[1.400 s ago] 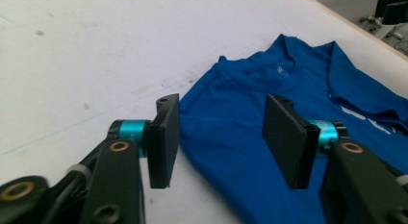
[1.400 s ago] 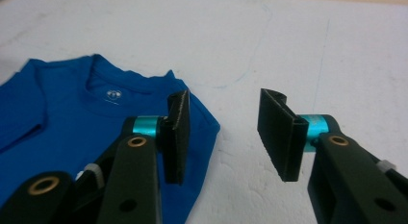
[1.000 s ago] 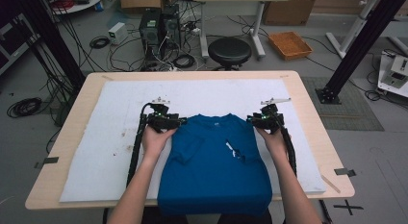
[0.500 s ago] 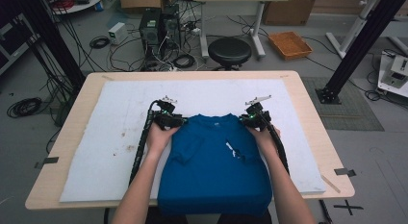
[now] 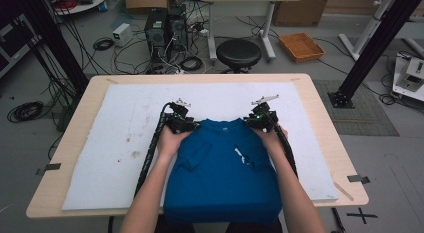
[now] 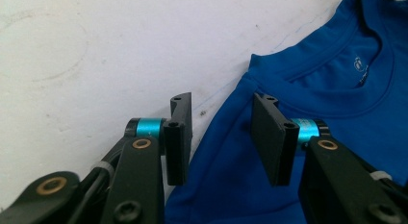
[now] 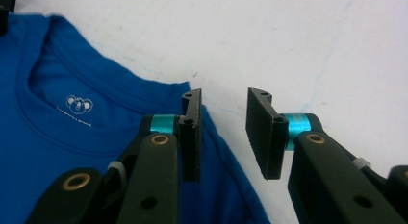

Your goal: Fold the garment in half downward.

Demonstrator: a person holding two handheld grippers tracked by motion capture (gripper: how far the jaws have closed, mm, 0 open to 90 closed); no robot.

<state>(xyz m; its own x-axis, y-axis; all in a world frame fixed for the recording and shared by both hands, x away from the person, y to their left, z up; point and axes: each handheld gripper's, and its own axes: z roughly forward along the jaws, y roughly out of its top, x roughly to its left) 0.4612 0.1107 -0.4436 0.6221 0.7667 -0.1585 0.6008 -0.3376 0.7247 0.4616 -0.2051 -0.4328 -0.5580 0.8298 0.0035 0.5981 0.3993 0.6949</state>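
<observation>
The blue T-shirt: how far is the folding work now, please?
Done: the blue T-shirt lies on the white mat, and both sides look already folded in. In hand: the left gripper and the right gripper are at the shoulder corners beside the collar; their jaws have just been opening and stand apart, pressing no cloth. Left: probably gripping the shoulders and folding the shirt lengthwise.

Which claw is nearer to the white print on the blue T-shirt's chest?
Right. The right claw sits just above-right of the white print; the left claw is across the T-shirt.
</observation>
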